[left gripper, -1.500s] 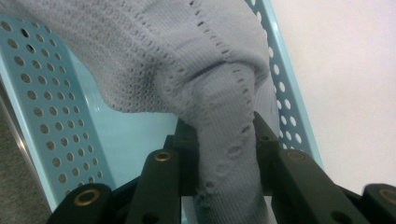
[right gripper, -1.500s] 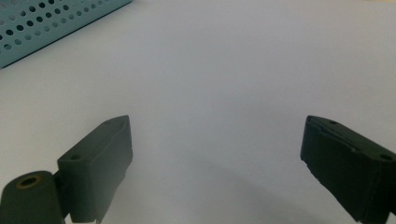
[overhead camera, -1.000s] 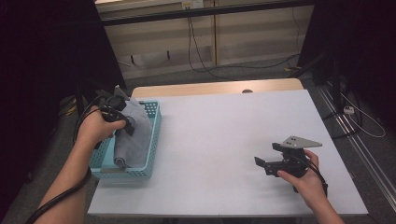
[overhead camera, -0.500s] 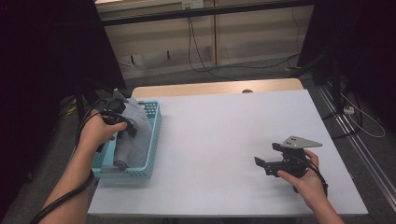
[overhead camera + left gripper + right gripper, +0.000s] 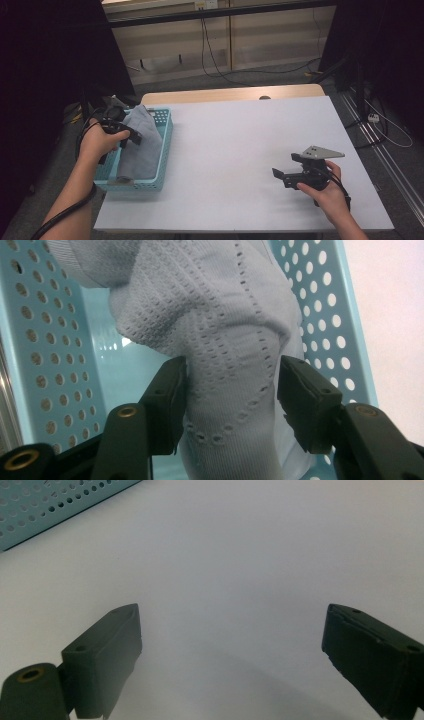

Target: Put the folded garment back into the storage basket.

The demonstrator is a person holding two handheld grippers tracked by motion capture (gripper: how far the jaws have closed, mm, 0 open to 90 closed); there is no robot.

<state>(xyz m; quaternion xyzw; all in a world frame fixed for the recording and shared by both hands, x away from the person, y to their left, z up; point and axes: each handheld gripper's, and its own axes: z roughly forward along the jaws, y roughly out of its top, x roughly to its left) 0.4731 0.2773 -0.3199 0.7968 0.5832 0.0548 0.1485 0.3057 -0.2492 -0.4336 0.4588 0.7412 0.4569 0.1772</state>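
At tabletop's left edge: grey knit cloth (image 5: 220, 340) draped in blue basket (image 5: 162, 150), between just-opening jaws of left hand-held gripper (image 5: 230, 390), apparently released. Right hand-held gripper (image 5: 287, 172) open, idle.

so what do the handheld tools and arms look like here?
Both are black two-jaw units with blocky pads. The right tool carries a grey three-cornered plate on top; the left tool trails a black cable along the forearm. Brass-coloured fittings sit at the jaw bases. Both forearms show no sleeves.
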